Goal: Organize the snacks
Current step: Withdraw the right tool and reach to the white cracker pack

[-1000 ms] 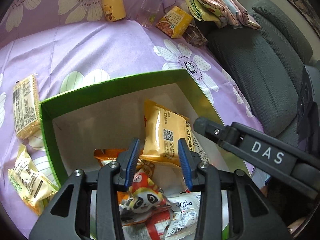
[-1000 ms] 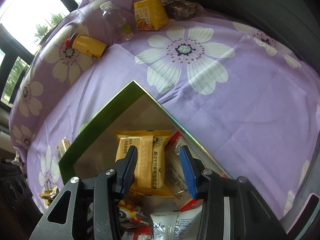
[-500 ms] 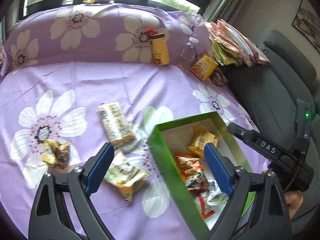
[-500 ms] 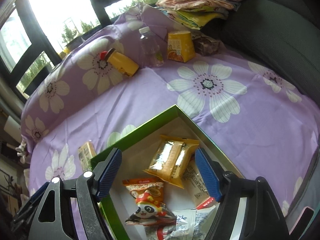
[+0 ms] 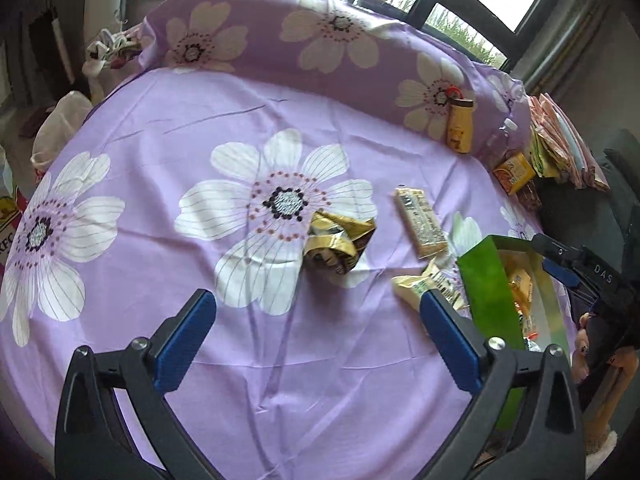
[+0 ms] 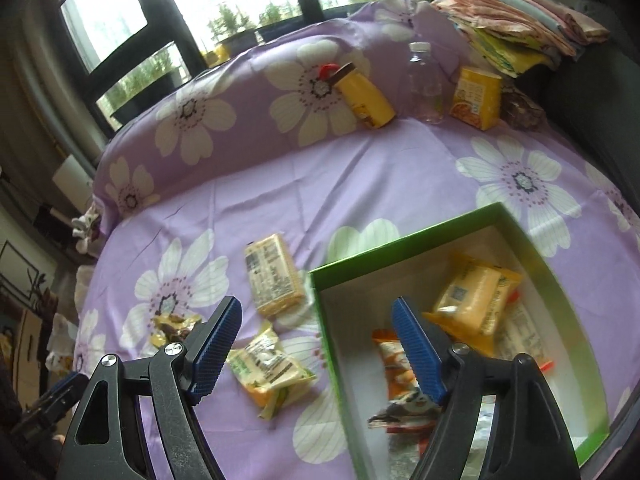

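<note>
A green box [image 6: 432, 228] with white inside holds several snack packets, among them a yellow packet [image 6: 476, 300] and an orange packet [image 6: 396, 360]. The box also shows at the right of the left wrist view [image 5: 486, 280]. Left of the box on the purple flowered cloth lie a pale cracker pack [image 6: 274, 276], a yellow-green packet [image 6: 272, 372] and a gold wrapper [image 6: 174, 326]. The same three show in the left wrist view: cracker pack [image 5: 420, 222], yellow-green packet [image 5: 424, 286], gold wrapper [image 5: 338, 240]. My left gripper [image 5: 316, 332] is open and empty above the cloth. My right gripper [image 6: 316, 344] is open and empty over the box's left edge.
At the back of the cloth stand a yellow bottle [image 6: 362, 96], a clear bottle [image 6: 424, 80] and a yellow carton [image 6: 478, 98]. Folded cloths [image 6: 516, 28] lie on a dark sofa at the right. A white bin [image 5: 60, 128] stands at the far left.
Both grippers opened wide, rose and drew back from the box. The left one swung left over the cloth. The yellow packet now lies in the box.
</note>
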`<state>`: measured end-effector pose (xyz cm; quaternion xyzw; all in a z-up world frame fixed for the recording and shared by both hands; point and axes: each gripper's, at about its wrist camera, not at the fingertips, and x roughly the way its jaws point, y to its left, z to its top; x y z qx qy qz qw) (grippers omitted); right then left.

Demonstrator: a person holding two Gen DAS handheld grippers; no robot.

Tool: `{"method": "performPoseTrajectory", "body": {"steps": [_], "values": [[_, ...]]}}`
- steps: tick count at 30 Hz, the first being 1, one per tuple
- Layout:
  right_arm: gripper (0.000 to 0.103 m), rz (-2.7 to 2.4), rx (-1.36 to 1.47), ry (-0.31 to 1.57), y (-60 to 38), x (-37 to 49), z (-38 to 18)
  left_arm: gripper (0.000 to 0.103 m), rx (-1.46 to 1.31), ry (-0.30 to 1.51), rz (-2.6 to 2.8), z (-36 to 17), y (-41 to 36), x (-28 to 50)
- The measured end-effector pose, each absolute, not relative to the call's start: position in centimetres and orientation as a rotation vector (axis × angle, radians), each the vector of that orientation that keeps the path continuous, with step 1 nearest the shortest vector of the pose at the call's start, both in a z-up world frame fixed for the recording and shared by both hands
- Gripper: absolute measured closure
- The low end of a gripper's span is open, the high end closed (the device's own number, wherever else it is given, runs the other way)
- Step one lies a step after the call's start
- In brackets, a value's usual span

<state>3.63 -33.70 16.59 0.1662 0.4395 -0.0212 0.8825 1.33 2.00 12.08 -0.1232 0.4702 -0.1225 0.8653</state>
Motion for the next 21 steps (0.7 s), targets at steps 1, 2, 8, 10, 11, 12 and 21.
{"method": "performPoseTrajectory", "body": {"steps": [1, 2, 8, 10, 11, 12, 21], "values": [[0.025, -0.015, 0.337, 0.932, -32.6, 4.3, 16.3, 0.001, -0.279, 1.0, -0.25, 11.3, 2.5, 1.6], [0.025, 0.014, 0.324, 0.951, -31.5, 4.9, 16.0, 0.001, -0.294, 1.014, -0.239, 10.7, 2.9, 2.0], [0.025, 0.047, 0.166, 1.07, -25.6, 10.7, 13.0, 0.001, -0.293, 1.052, -0.175, 8.5, 4.0, 3.5], [0.025, 0.03, 0.116, 1.127, -24.4, 12.9, 11.5, 0.001, -0.291, 1.068, -0.179, 8.2, 4.0, 3.7], [0.025, 0.021, 0.097, 1.152, -23.9, 14.0, 10.7, 0.001, -0.289, 1.069, -0.186, 8.2, 4.0, 3.8], [0.025, 0.009, 0.081, 1.176, -23.6, 15.1, 10.0, 0.001, -0.283, 1.066, -0.188, 8.2, 3.9, 3.8], [0.025, -0.128, -0.035, 1.32, -24.0, 19.9, 4.8, 0.001, -0.197, 1.047, -0.197, 8.4, 3.0, 3.4]]}}
